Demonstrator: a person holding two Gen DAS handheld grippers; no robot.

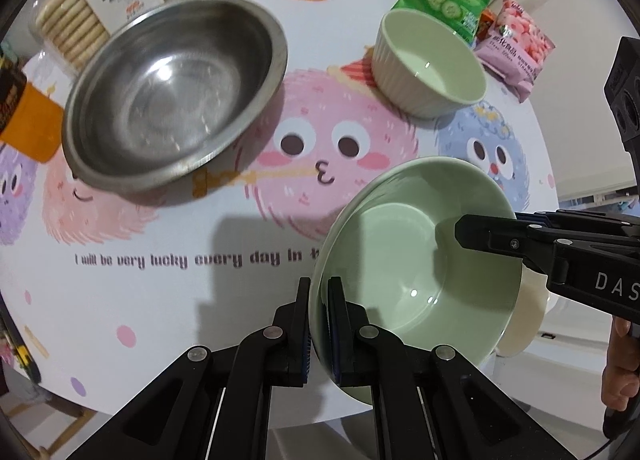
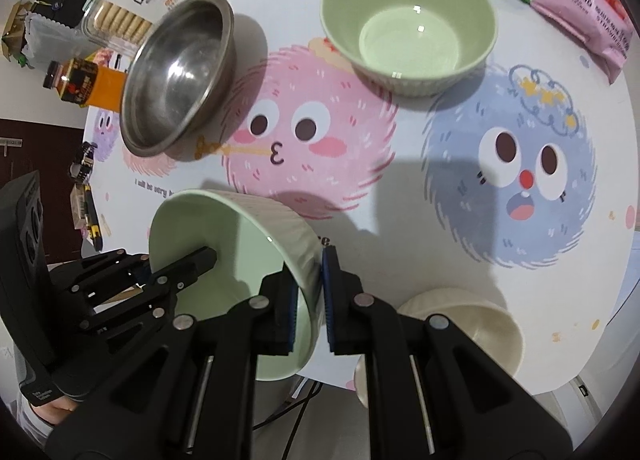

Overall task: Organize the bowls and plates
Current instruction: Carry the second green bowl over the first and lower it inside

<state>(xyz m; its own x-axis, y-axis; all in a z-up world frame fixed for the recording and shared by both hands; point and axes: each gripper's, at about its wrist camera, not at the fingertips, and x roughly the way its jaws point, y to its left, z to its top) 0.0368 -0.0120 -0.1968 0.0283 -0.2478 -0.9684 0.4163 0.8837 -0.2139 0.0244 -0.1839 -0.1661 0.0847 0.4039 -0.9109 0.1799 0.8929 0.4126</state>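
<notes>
— The round table (image 1: 160,300) with the cartoon fuzzball cloth is crowded. From the left wrist, what's visible?

— The left gripper (image 1: 319,330) clamps the near rim of a pale green ribbed ceramic bowl (image 1: 400,280) held tilted above the table; the right gripper (image 1: 472,234) reaches in from the side, its lower finger hidden behind the wall. A dented steel bowl (image 1: 172,92) and a second green bowl (image 1: 432,60) sit beyond.

— And the right wrist?

— The right gripper (image 2: 310,300) pinches the opposite rim (image 2: 240,260). Only here shows a cream bowl (image 2: 480,324) at the table edge, partly covered.
</notes>
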